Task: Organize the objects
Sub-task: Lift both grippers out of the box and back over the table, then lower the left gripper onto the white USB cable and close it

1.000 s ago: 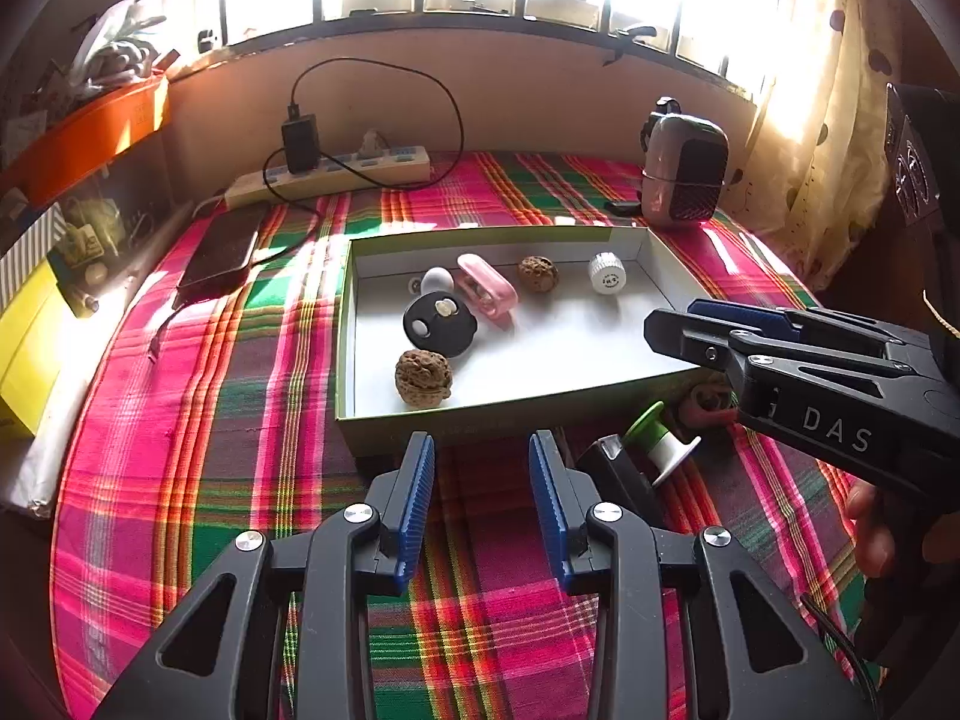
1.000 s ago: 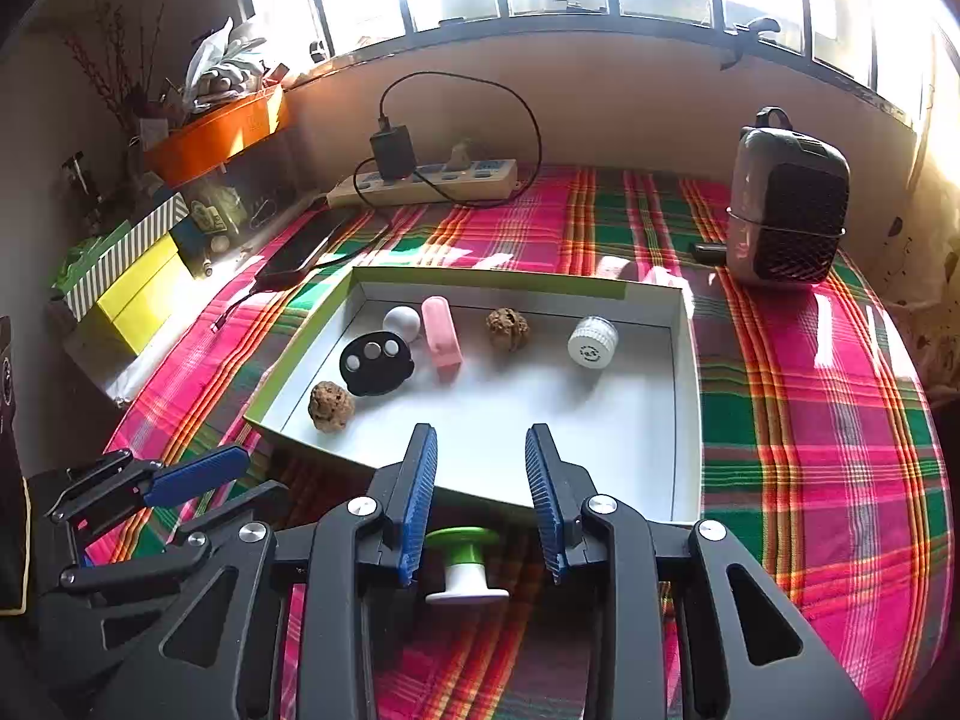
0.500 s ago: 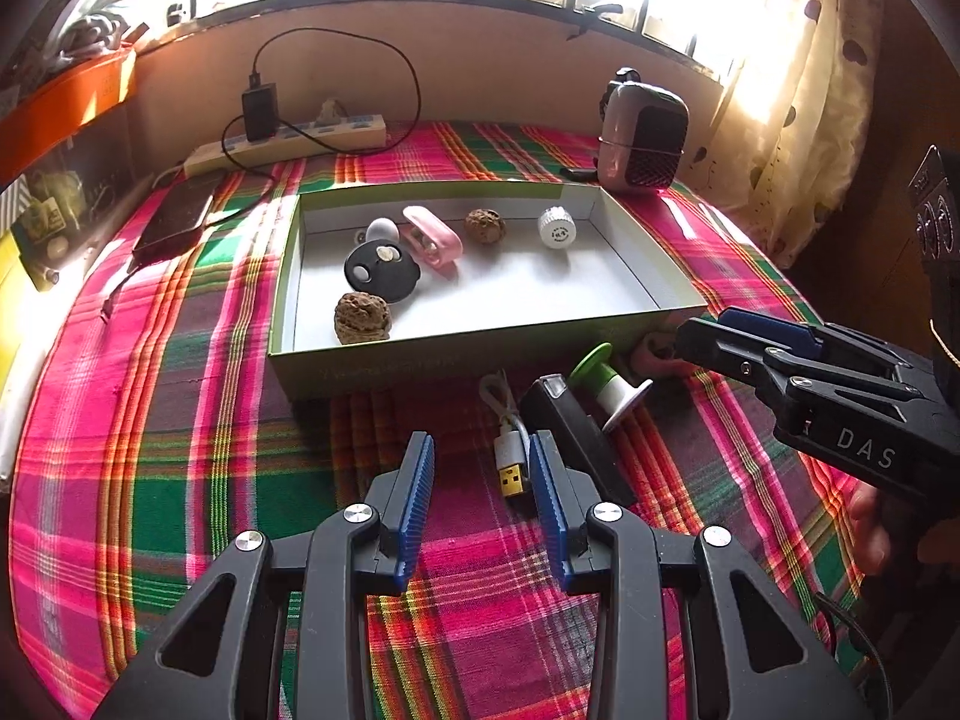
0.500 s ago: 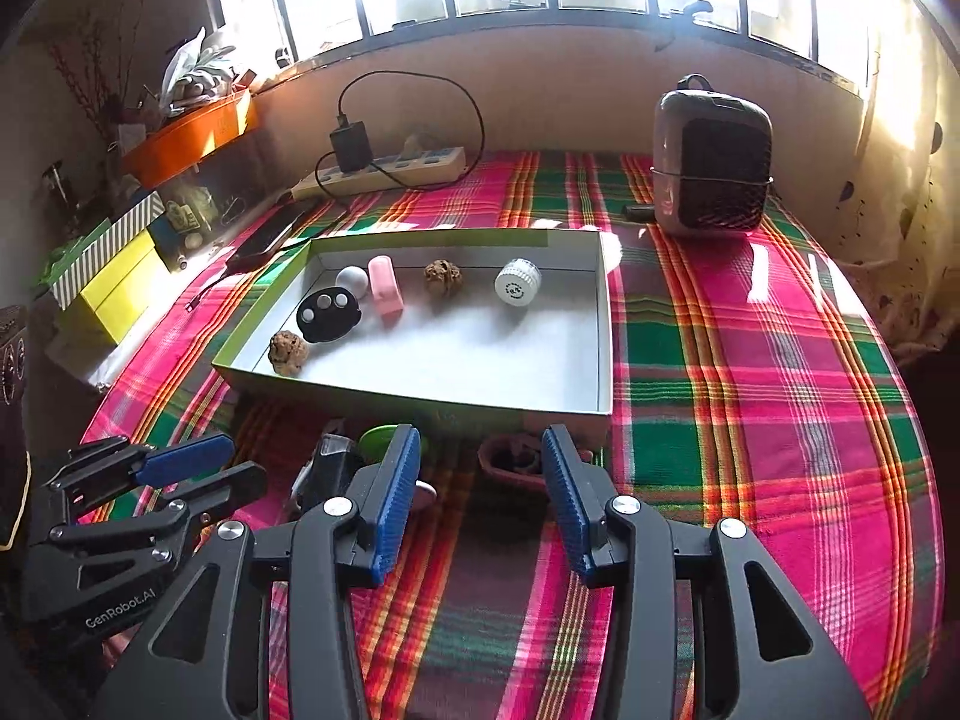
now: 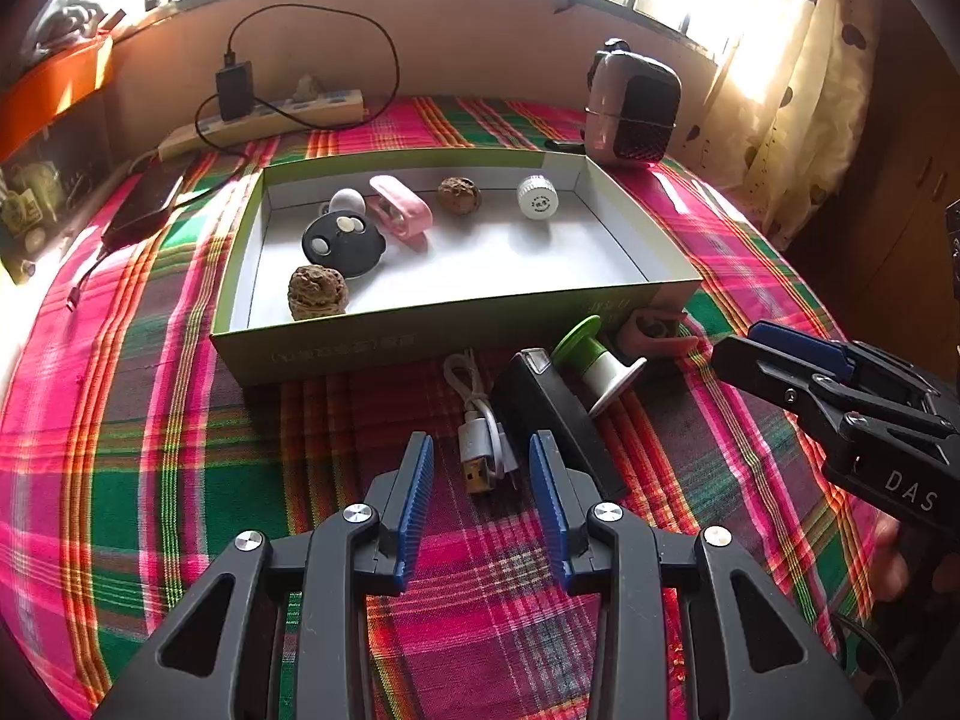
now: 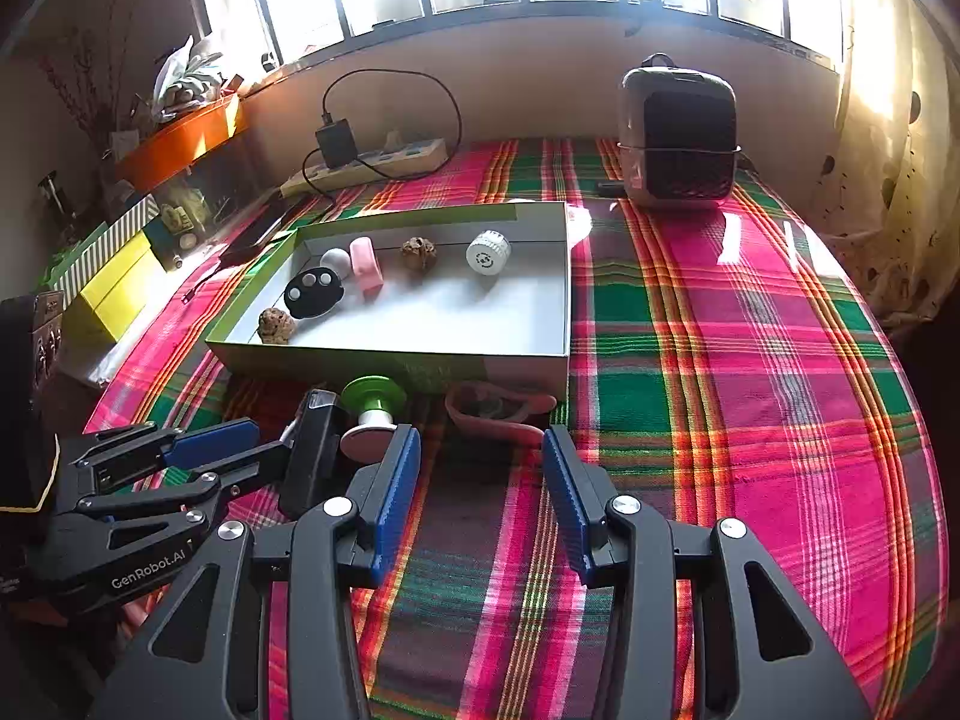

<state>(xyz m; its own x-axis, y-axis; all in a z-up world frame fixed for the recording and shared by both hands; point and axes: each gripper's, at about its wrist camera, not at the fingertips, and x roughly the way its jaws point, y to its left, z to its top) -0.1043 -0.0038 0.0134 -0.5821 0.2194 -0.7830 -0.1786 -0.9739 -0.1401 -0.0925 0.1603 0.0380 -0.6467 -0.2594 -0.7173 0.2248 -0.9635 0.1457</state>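
I am holding my left gripper [image 5: 482, 480] with its jaws apart over the white USB cable [image 5: 480, 438], gripping nothing. My right gripper [image 6: 482, 468] is gaping wide and empty just short of the pink dish [image 6: 498, 411]. The black stapler [image 5: 558, 420] and green-topped spool [image 5: 594, 360] are lying between them, in front of the green box [image 5: 420, 342] holding the walnuts and other bits.

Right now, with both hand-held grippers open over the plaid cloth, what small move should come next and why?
Probably ease the left hand-held gripper forward and down around the white USB cable. It lies right ahead between the open blue pads, outside the green-rimmed cardboard box, and the black rectangular device sits close beside it, so approach narrowly.
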